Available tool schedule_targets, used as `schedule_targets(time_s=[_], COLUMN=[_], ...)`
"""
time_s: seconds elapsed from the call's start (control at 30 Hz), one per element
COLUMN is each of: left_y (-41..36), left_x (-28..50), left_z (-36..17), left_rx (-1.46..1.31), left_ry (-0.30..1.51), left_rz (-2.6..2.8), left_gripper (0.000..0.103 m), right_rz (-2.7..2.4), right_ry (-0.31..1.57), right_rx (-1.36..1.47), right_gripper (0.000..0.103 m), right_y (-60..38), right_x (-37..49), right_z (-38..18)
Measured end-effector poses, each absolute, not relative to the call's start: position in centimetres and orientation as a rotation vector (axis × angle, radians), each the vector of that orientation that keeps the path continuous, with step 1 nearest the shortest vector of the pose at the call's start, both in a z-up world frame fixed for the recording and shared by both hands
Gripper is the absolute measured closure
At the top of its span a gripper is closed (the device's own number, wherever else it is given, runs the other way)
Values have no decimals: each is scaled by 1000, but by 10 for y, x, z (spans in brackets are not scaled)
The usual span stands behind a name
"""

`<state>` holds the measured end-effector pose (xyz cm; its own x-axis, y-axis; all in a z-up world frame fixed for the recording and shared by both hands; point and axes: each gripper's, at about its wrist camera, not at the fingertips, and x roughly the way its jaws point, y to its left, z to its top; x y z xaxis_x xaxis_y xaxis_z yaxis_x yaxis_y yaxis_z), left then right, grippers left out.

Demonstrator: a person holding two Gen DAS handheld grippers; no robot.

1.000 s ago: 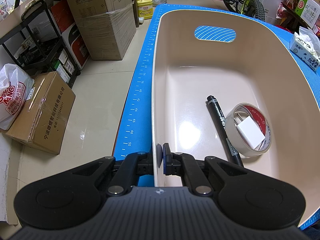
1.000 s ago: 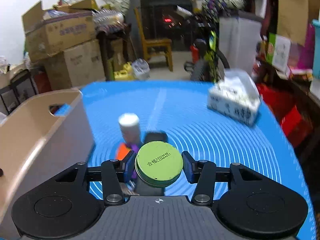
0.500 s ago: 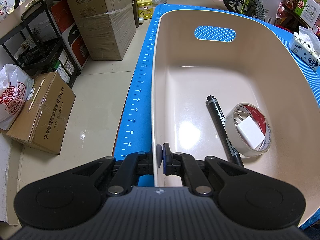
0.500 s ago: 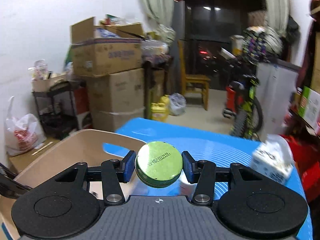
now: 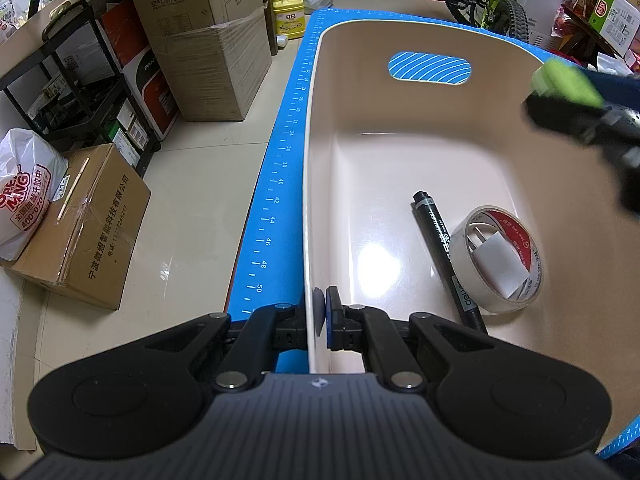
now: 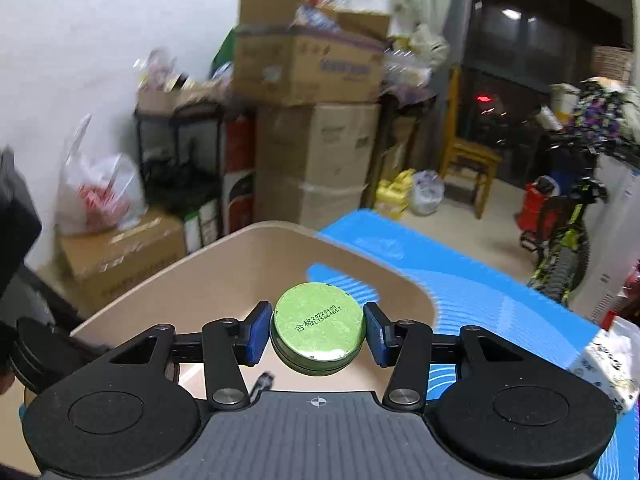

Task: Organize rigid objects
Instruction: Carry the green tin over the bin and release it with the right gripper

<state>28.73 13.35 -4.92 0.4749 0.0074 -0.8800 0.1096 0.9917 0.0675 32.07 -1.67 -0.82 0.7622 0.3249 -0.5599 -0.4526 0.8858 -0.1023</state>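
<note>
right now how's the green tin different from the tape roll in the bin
The green tin is gripped in the right tongs above the bin; the tape roll lies flat on the bin floor. The tin is solid and closed; the tape roll is an open ring around a white block. Both are round and flat.

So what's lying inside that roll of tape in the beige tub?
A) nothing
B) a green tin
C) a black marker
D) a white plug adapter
D: in the left wrist view a white plug adapter sits within the ring of the tape roll, while the black marker lies beside the roll on the floor of the beige tub.
</note>
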Motion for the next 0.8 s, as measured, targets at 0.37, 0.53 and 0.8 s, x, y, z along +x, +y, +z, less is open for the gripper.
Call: schedule_targets(time_s=[0.37, 0.53, 0.8], left_y=[133, 133, 133], left_x=[287, 287, 288], left_z=[-49, -49, -49], left_rx=[121, 121, 123], left_ry=[1075, 1074, 1073], left_rz=[-63, -63, -64], left_gripper=[96, 96, 96], right_rz=[472, 465, 484], right_ry=[829, 908, 968], right_rx=[-413, -451, -416], right_gripper=[48, 48, 36], right_y=[30, 35, 36], right_x=[335, 335, 341], right_z=[-49, -62, -61])
